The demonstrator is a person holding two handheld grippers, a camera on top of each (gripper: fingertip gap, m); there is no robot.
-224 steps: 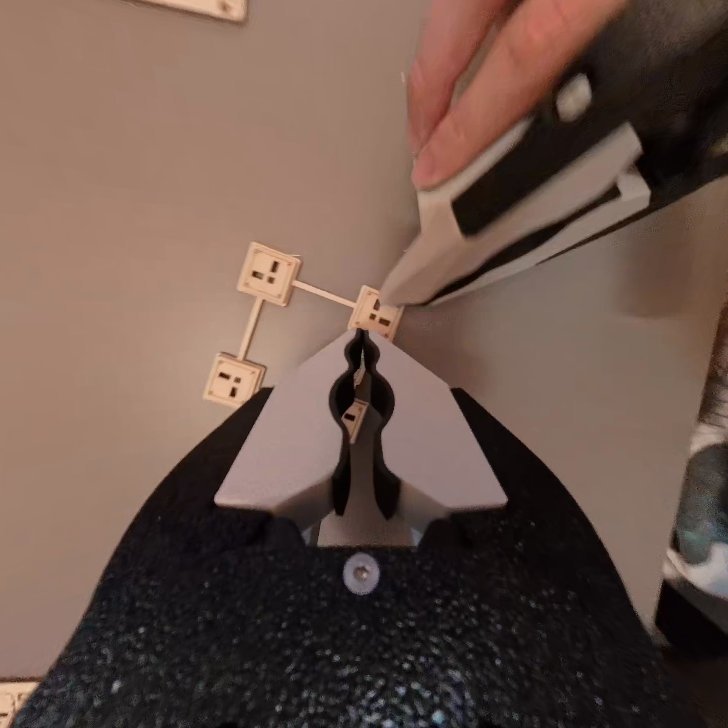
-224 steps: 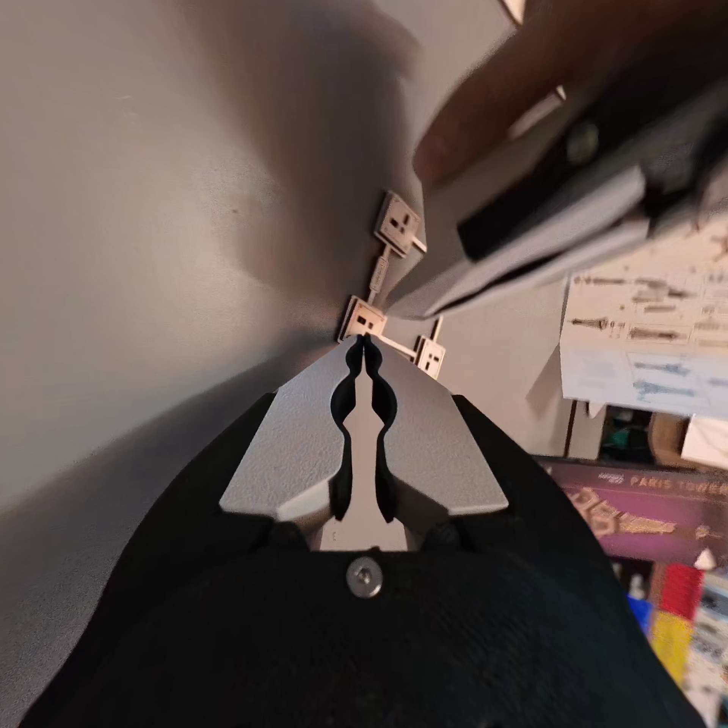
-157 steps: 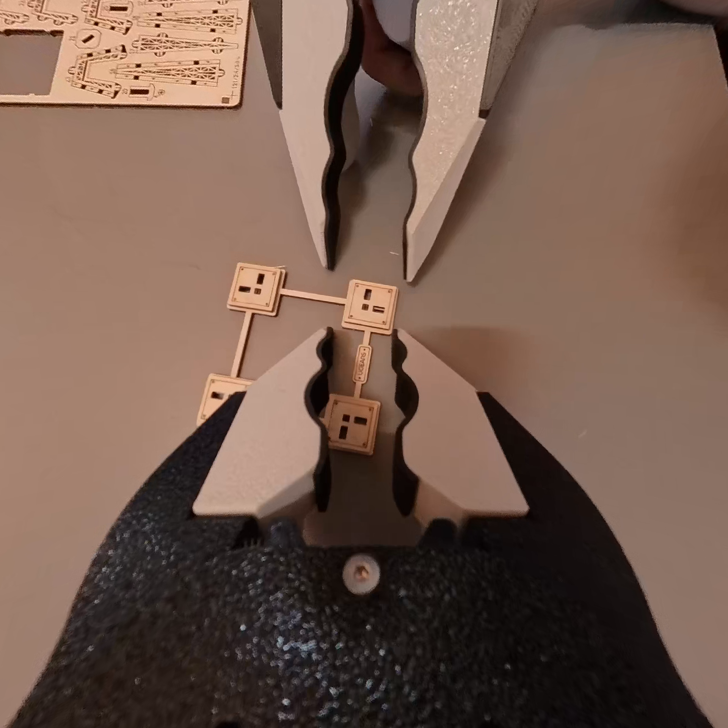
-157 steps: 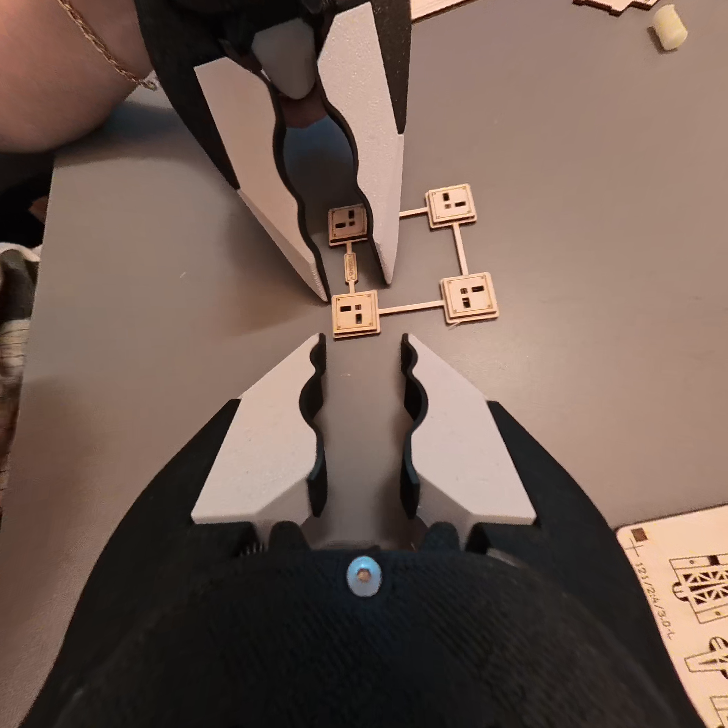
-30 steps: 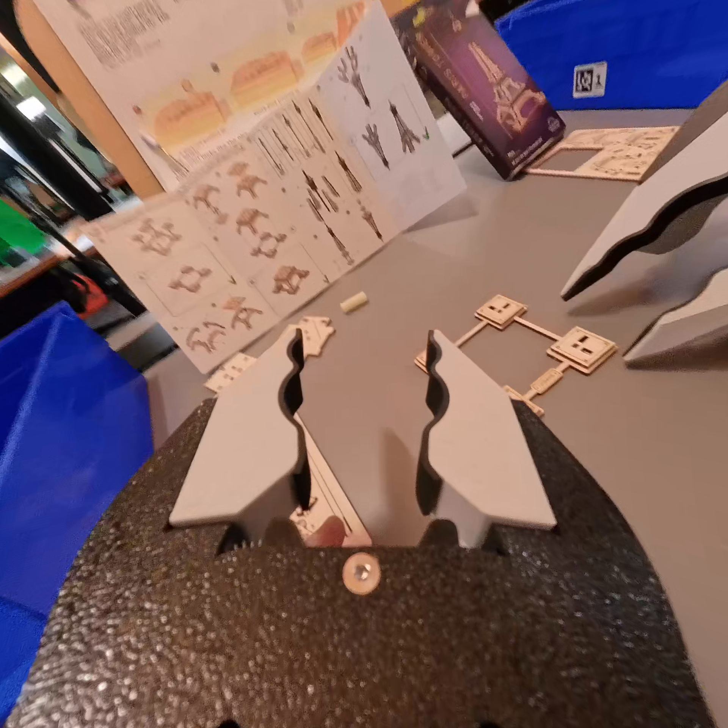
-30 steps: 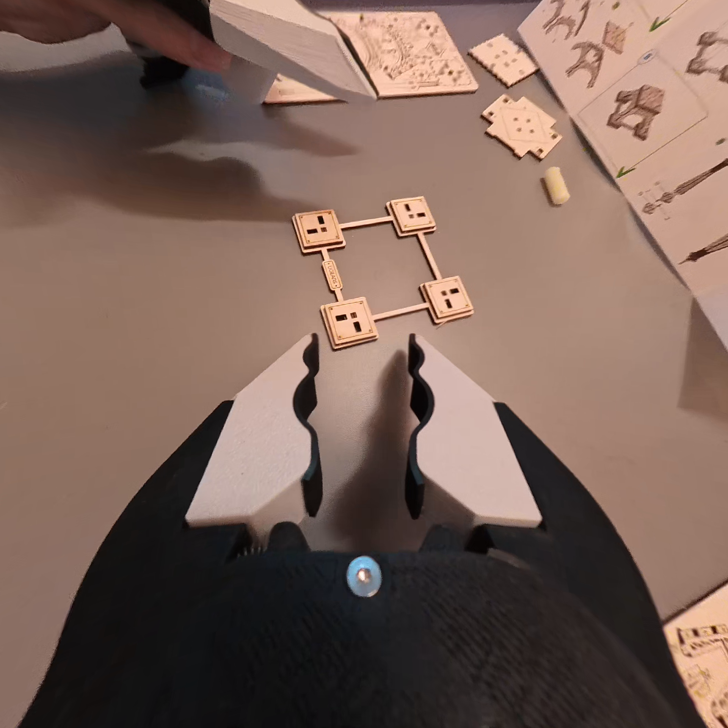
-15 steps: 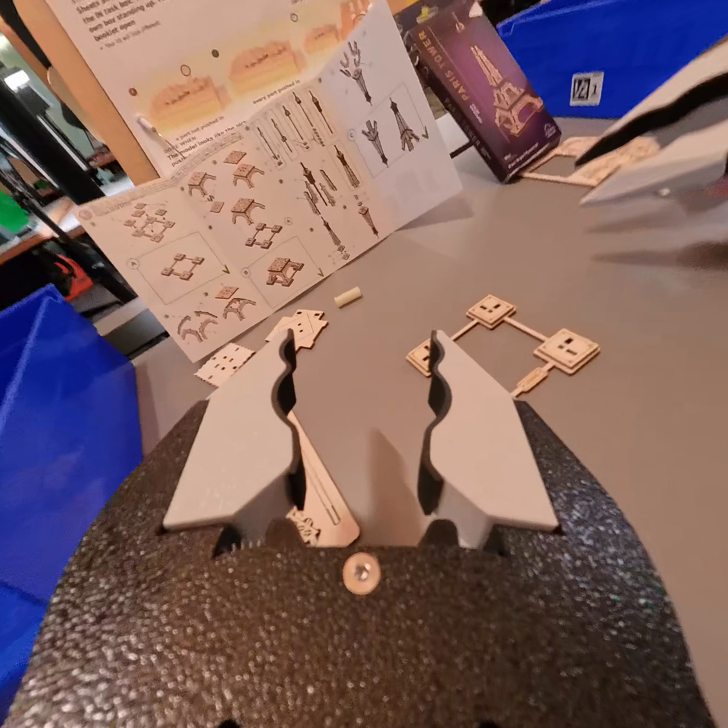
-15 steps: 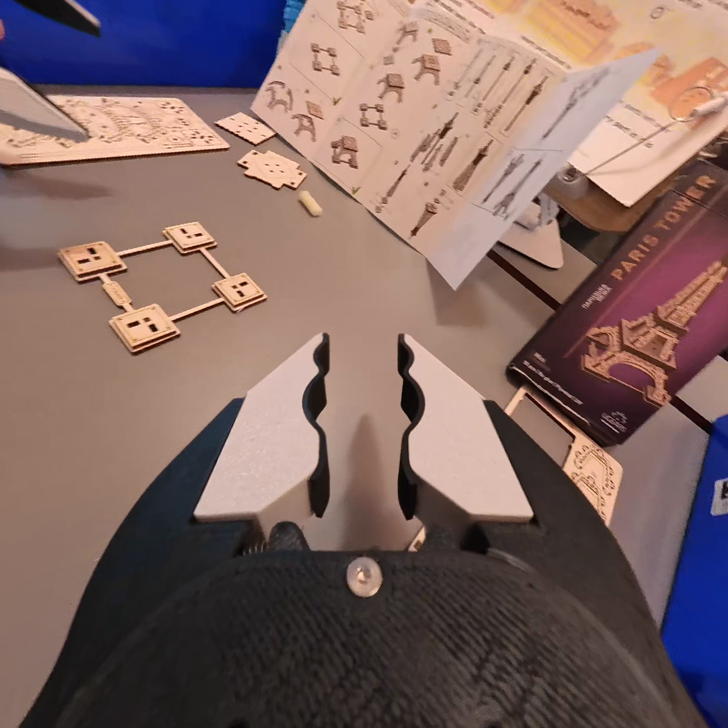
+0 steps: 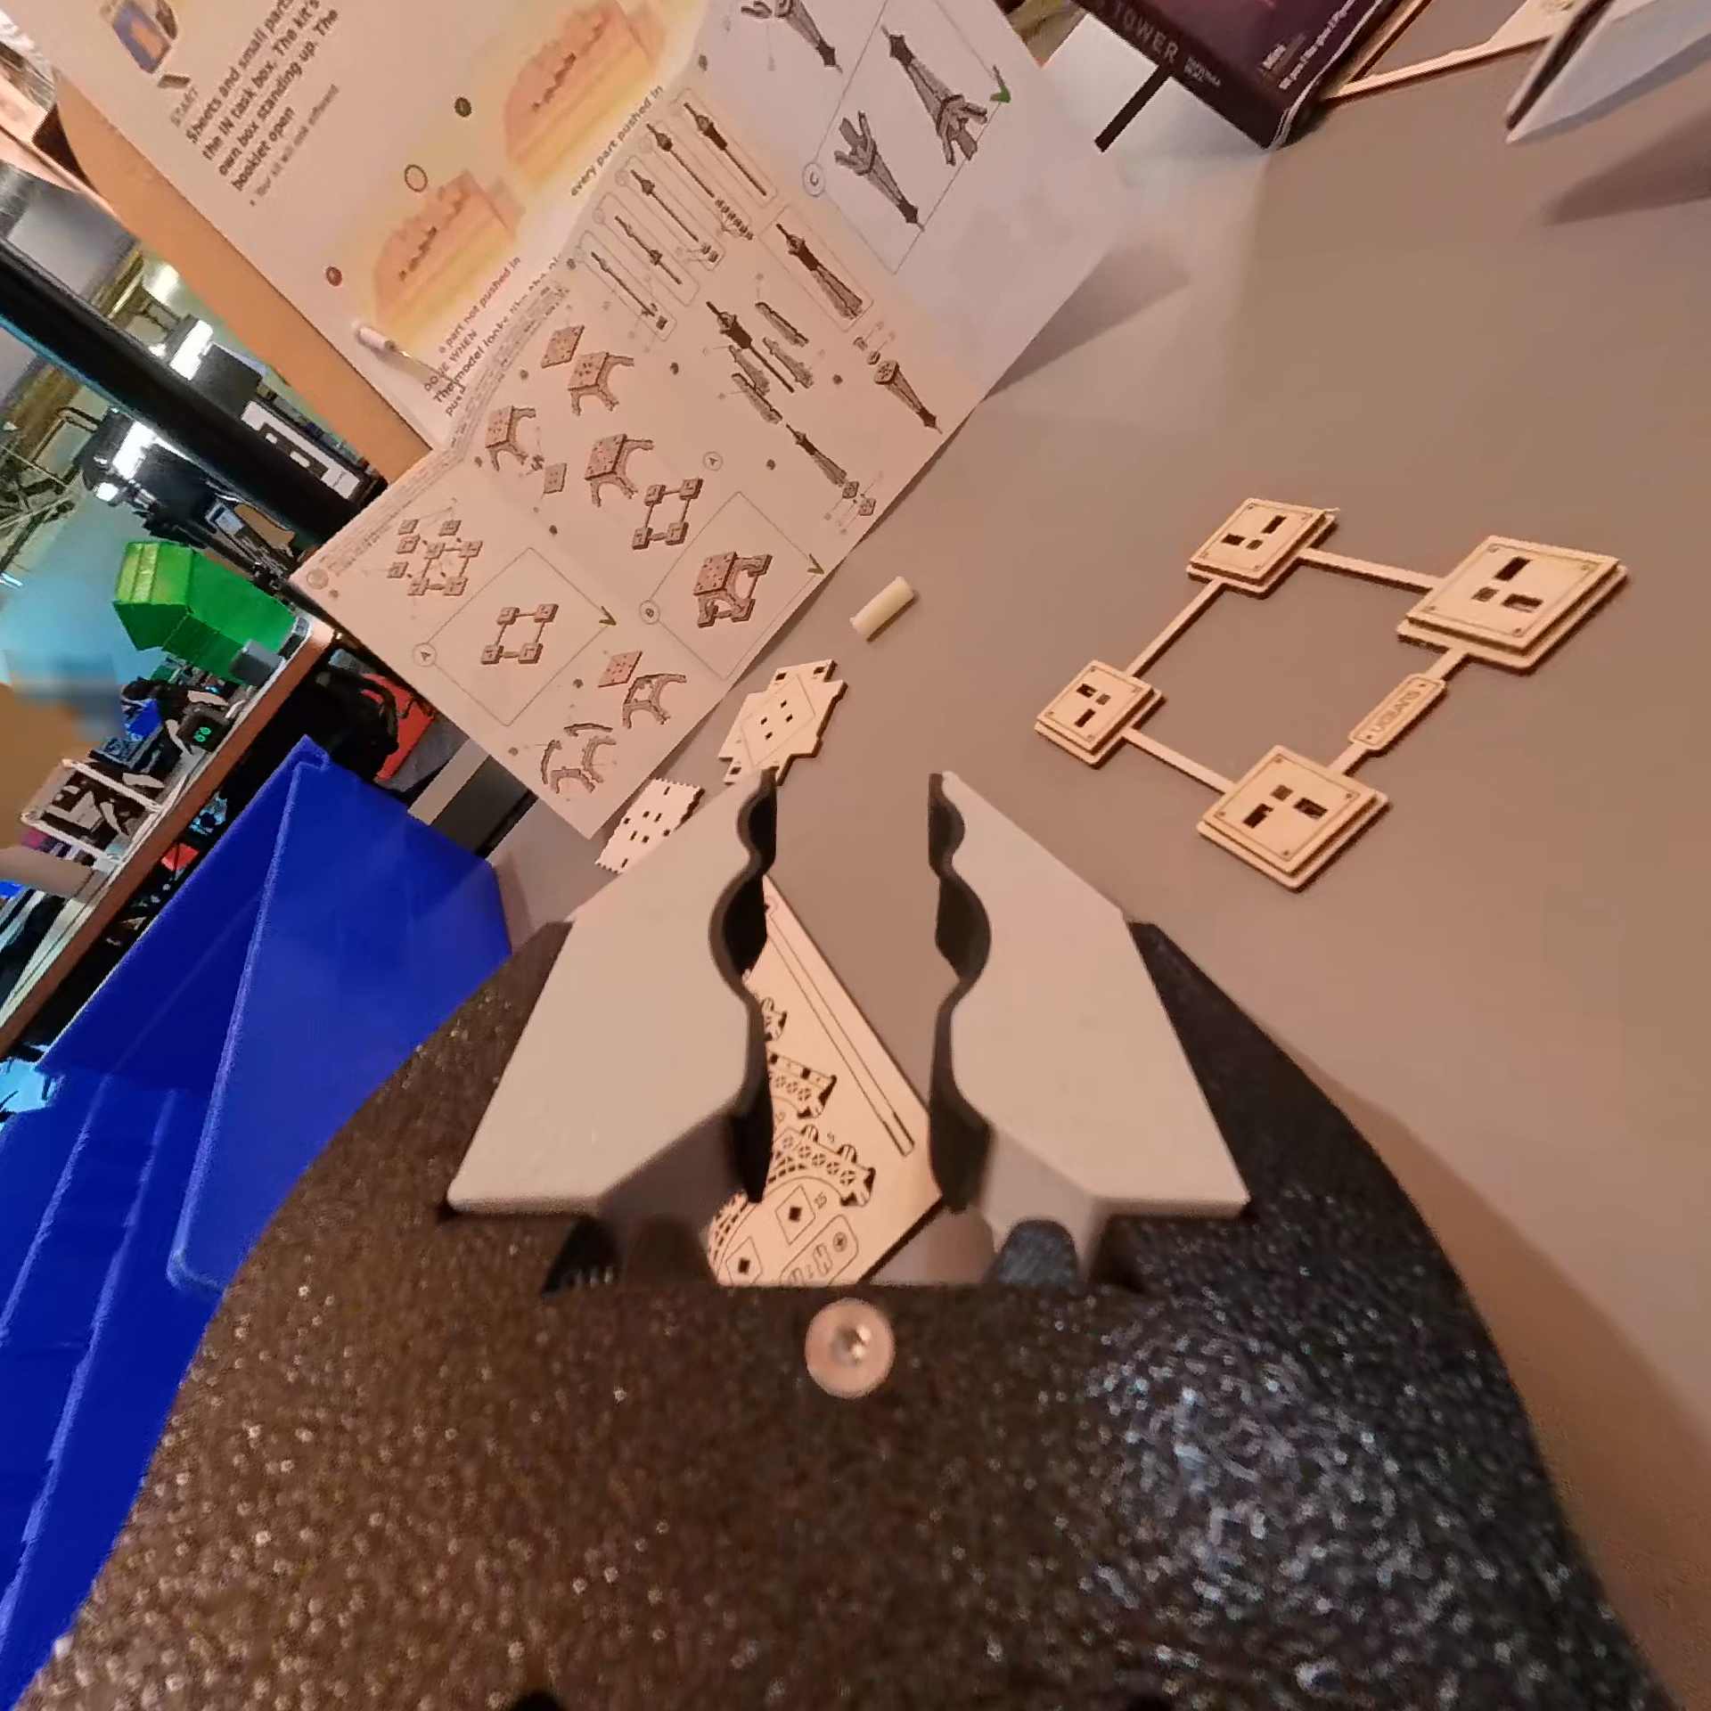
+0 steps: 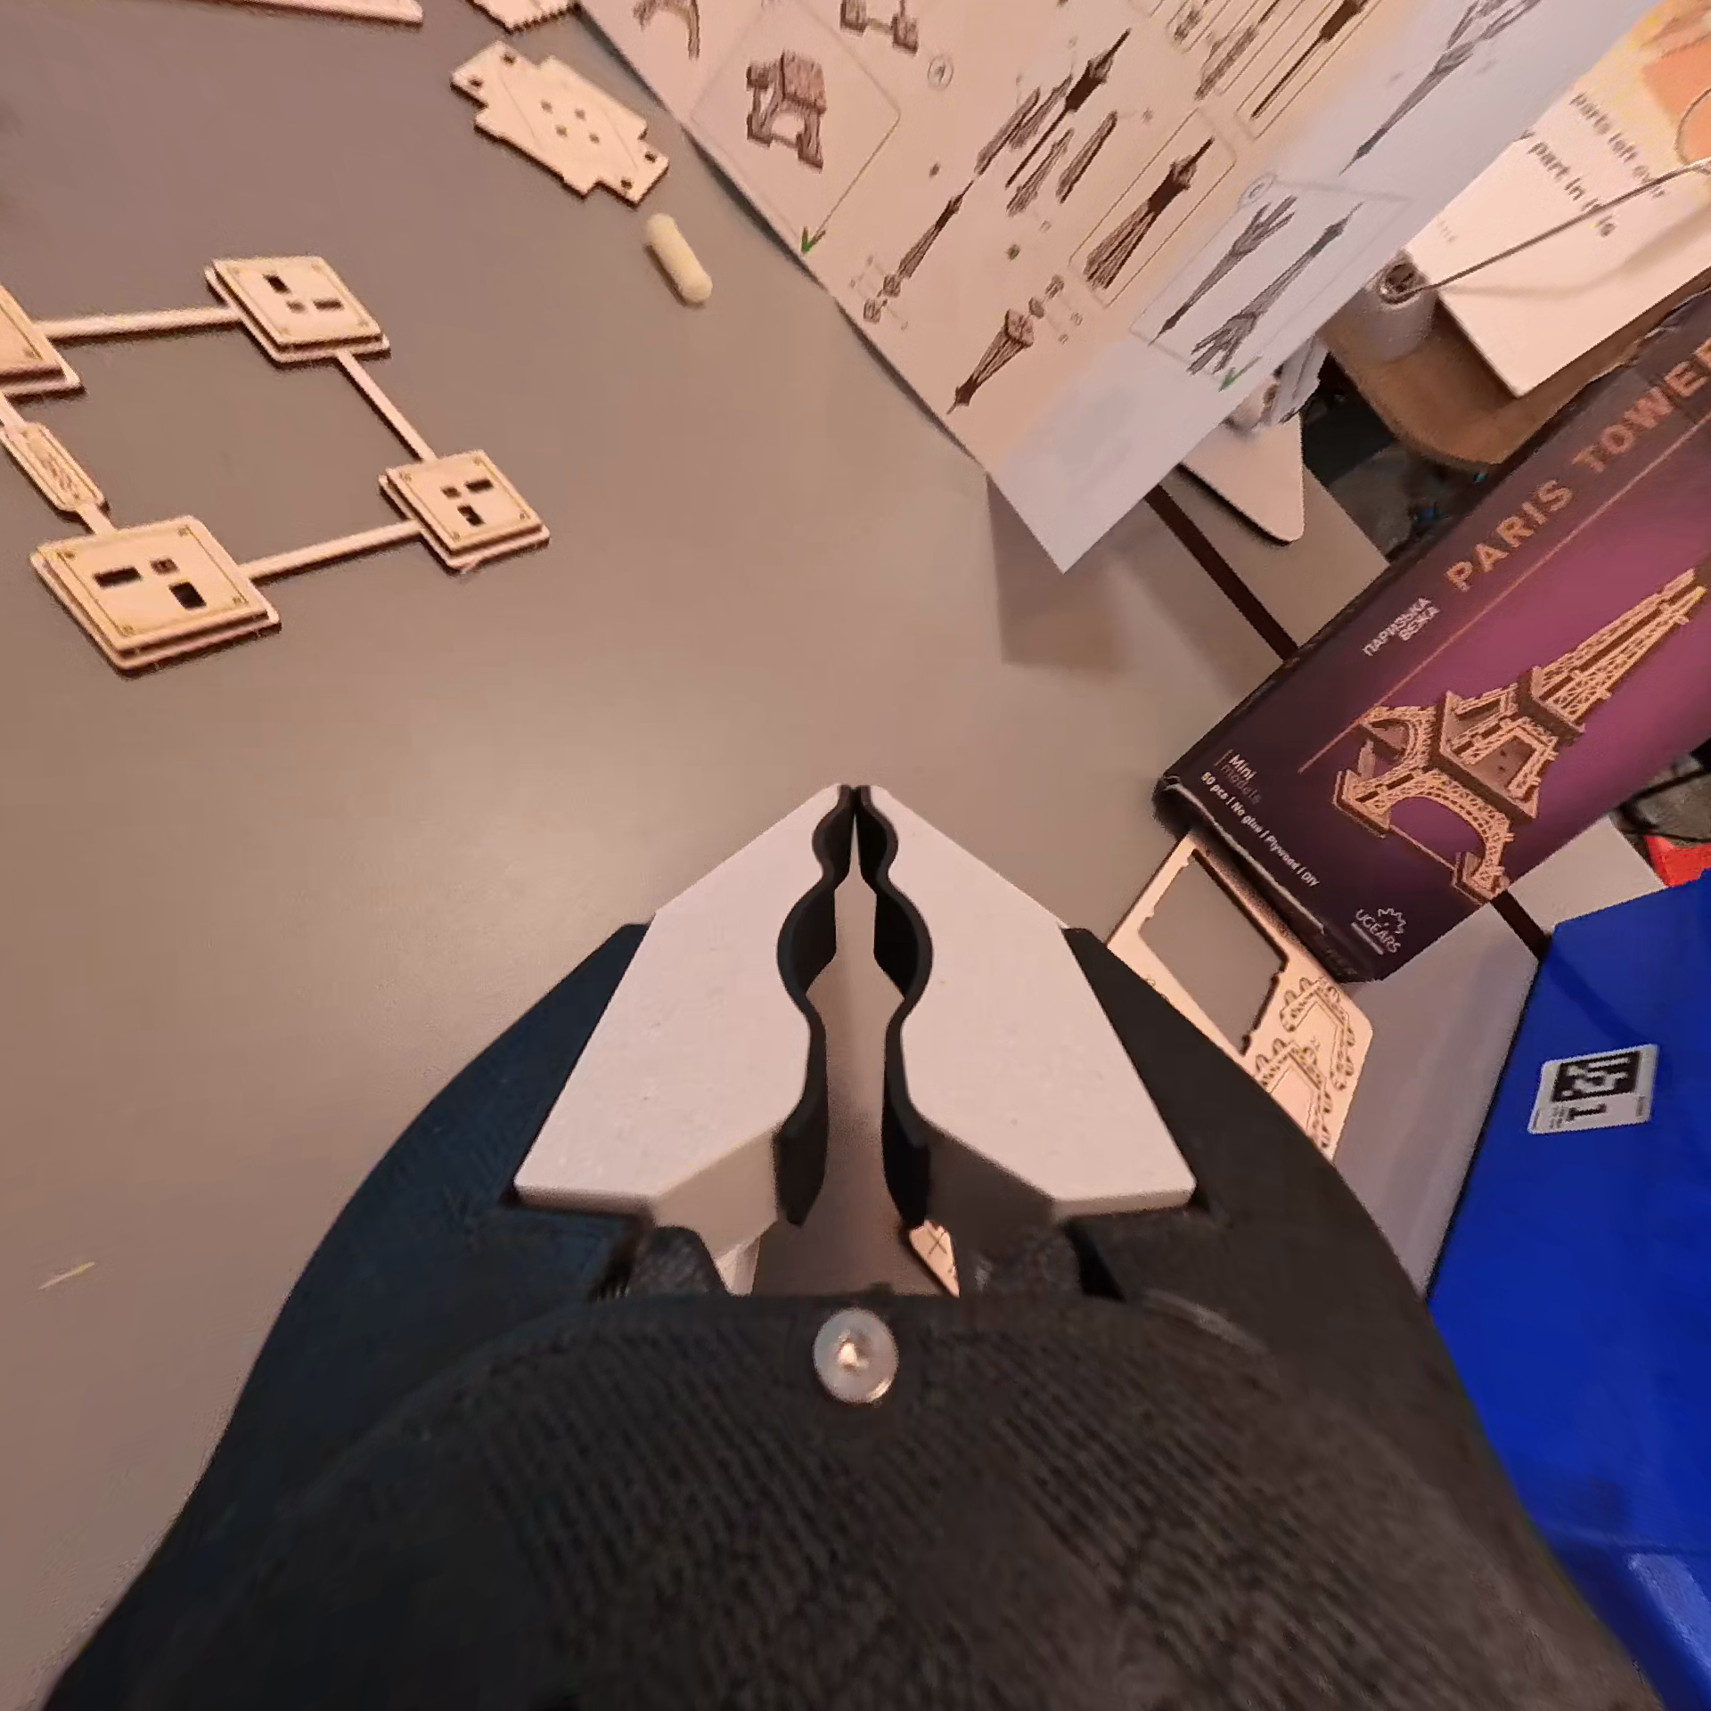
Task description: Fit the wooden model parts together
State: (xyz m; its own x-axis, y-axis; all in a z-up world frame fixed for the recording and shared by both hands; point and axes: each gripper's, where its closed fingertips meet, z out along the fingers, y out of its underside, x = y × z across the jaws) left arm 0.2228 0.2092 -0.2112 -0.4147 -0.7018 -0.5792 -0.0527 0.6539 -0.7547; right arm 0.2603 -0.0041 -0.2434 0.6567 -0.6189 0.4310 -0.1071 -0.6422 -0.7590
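The wooden base frame, four slotted square pads joined by thin bars, lies flat on the grey table. It also shows in the right wrist view, at the upper left. My left gripper is open and empty, to the left of the frame, over a laser-cut wooden sheet. My right gripper is shut with nothing between its tips, to the right of the frame above bare table. A cross-shaped wooden plate and a small toothed square plate lie near the booklet.
An open instruction booklet stands at the back. A pale wax stick lies before it. The purple model box leans over another wooden sheet. Blue bins flank the table. My hands' fingertips stand some 25 centimeters from each other. The cross-shaped wooden plate is closer to my left gripper, around 15 centimeters from its tips; the right tips are 25 centimeters off. It is also in sight in the left wrist view.
My right gripper has shut and swung right, away from the frame toward the purple box. My left gripper has tilted and come lower over the wooden sheet.
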